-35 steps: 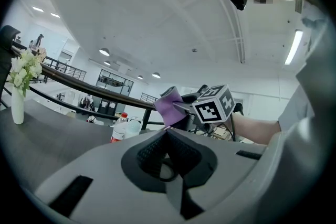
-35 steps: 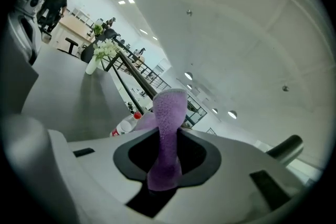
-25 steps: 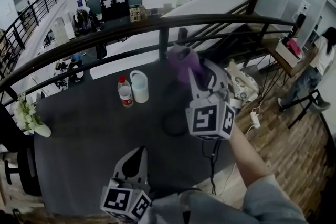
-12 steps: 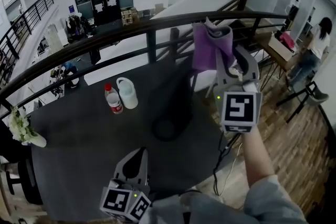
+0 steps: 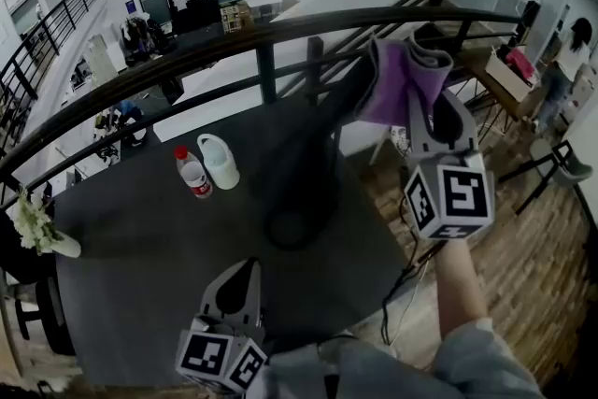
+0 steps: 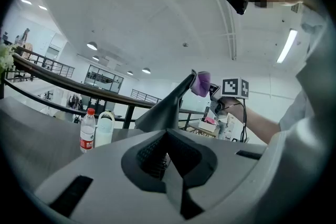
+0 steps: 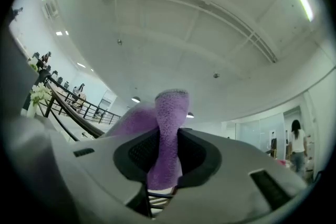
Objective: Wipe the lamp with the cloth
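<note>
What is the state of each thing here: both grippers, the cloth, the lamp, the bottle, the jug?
left gripper: shut, empty.
right gripper: shut on the cloth.
cloth: held high, against the lamp's top end.
lamp: standing on its base.
bottle: upright, red cap on.
jug: upright.

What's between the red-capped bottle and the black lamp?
A white jug, right beside the bottle; then bare dark table up to the lamp. The head view shows it best.
</note>
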A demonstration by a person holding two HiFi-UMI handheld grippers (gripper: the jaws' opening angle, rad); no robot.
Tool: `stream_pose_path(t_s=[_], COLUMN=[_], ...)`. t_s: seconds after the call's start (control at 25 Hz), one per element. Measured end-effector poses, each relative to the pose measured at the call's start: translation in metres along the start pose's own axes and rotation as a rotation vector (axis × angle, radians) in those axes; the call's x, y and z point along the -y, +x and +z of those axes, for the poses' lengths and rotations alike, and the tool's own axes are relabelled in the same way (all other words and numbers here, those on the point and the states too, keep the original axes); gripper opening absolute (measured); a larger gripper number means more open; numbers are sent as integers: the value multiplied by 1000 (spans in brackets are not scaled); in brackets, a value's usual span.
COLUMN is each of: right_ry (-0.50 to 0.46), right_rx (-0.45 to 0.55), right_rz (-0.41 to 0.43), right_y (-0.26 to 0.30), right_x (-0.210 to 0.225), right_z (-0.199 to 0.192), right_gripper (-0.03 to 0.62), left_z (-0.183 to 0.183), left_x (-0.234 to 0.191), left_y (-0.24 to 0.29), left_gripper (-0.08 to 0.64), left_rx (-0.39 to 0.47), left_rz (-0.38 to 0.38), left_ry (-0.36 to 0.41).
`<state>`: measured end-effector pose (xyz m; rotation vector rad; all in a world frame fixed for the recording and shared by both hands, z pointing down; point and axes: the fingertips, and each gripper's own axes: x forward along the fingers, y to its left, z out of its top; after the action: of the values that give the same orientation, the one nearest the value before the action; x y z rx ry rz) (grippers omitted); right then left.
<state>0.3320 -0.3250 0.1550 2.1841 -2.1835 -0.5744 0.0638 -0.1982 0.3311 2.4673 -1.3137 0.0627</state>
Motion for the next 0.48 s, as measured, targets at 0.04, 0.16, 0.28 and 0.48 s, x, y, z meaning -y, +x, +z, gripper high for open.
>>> stream_pose_path(t_s=[0.04,0.16,0.28,0.48], right_ry=[15,64,108,111], right_rx=[-6,-28,-58,-138], right_rz=[16,67,130,277], right_y=[0,1,2,-2], right_x=[-3,-14,-29,-66], right_z=[-7,-28,-49,-88], right_gripper=[89,87,89,87], left_z=[0,-2,-4,-8], left_x=[1,4,6,10], left_y=[2,9,15,21], left_gripper=[0,0,0,0], left_rx=[-2,-10,-14,-26], left_rz=[6,21,41,83], left_ry=[3,0,-6,-10])
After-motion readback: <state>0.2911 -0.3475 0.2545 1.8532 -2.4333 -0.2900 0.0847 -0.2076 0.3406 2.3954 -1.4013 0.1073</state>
